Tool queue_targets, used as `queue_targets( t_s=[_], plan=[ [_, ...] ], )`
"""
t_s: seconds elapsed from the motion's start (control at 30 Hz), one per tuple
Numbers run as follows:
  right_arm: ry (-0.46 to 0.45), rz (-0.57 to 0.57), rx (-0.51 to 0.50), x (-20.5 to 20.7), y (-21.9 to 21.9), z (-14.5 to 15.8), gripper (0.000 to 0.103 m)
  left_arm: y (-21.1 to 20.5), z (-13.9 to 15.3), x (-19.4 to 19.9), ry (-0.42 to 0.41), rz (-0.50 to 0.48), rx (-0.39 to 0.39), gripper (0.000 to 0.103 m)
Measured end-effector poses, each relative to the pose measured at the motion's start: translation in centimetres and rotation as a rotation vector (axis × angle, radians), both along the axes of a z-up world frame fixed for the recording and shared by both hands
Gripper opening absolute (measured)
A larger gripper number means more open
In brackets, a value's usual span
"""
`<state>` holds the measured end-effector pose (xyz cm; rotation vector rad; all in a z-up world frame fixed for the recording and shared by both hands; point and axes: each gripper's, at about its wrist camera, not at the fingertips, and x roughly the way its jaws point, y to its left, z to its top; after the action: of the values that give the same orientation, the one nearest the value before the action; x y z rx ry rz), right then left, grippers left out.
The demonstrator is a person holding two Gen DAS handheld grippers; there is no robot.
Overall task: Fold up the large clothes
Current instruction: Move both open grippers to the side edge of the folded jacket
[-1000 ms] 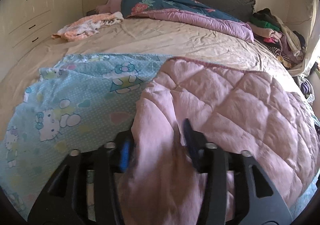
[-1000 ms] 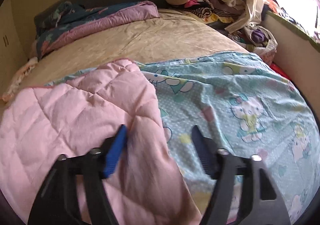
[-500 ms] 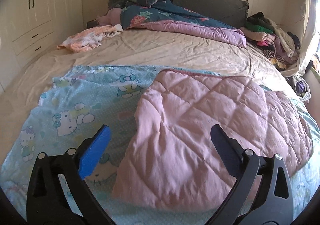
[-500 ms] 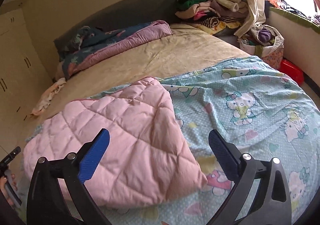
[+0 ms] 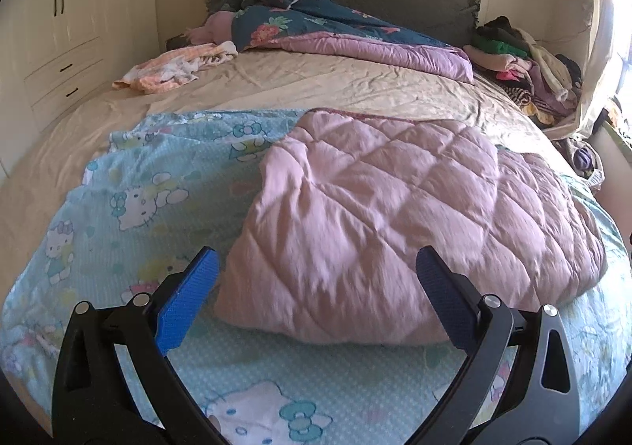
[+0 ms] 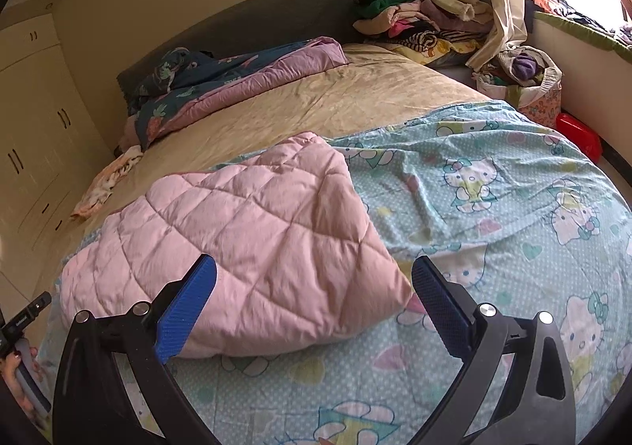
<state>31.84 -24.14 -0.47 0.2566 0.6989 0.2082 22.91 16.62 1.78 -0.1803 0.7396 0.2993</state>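
Note:
A quilt lies spread on the bed, its light blue cartoon-cat side (image 5: 130, 204) (image 6: 493, 200) up. Its pink quilted side (image 5: 395, 215) (image 6: 252, 239) is folded over the middle in a thick slab. My left gripper (image 5: 316, 267) hovers above the near edge of the pink fold, wide open, nothing between its blue pads (image 5: 185, 306). My right gripper (image 6: 314, 275) hangs over the pink fold's near right corner, also wide open and empty. In the right wrist view a hand (image 6: 19, 378) at the lower left edge holds the other gripper's handle.
Beige sheet (image 5: 316, 85) covers the far half of the bed. A dark floral and purple duvet (image 5: 335, 34) lies by the grey headboard. A peach cloth (image 5: 173, 65) sits far left. Piled clothes (image 6: 426, 14), a bag (image 6: 525, 77) and a red box (image 6: 578, 134) stand right; cupboards (image 5: 67, 22) left.
Both grippers opened and let go of the pink fold, which dropped flat onto the blue side. Both then drew back and rose, so more of the bed shows.

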Motion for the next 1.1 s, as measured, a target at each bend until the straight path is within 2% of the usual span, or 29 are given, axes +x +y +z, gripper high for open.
queue_targets(
  t_s=[0.17, 0.27, 0.63, 0.73, 0.8, 1.0, 1.1],
  plan=[
    [0.016, 0.0, -0.003, -0.9, 0.4, -0.6, 0.099, -0.4, -0.7, -0.9, 0.012, 0.0, -0.025, 0.094],
    [0.036, 0.001, 0.004, -1.1, 0.7, -1.4, 0.099, -0.3, -1.4, -1.4, 0.015, 0.007, -0.068, 0.094],
    [0.144, -0.017, 0.066, -1.0, 1.3, -5.4, 0.099, 1.9, -6.3, -2.0, 0.055, 0.069, -0.384, 0.094],
    [0.171, -0.032, 0.099, -0.6, 1.3, -6.3, 0.099, 2.3, -7.2, -1.8, 0.039, 0.077, -0.501, 0.094],
    [0.185, -0.039, 0.118, -0.2, 1.2, -6.6, 0.099, 2.6, -7.6, -1.5, 0.031, 0.095, -0.552, 0.094],
    [0.214, -0.054, 0.15, 1.3, 1.6, -7.3, 0.099, 3.4, -8.3, 0.2, -0.003, 0.128, -0.657, 0.094],
    [0.231, -0.062, 0.176, 2.2, 1.8, -7.8, 0.099, 3.6, -8.8, 1.3, -0.004, 0.141, -0.664, 0.094]
  ],
)
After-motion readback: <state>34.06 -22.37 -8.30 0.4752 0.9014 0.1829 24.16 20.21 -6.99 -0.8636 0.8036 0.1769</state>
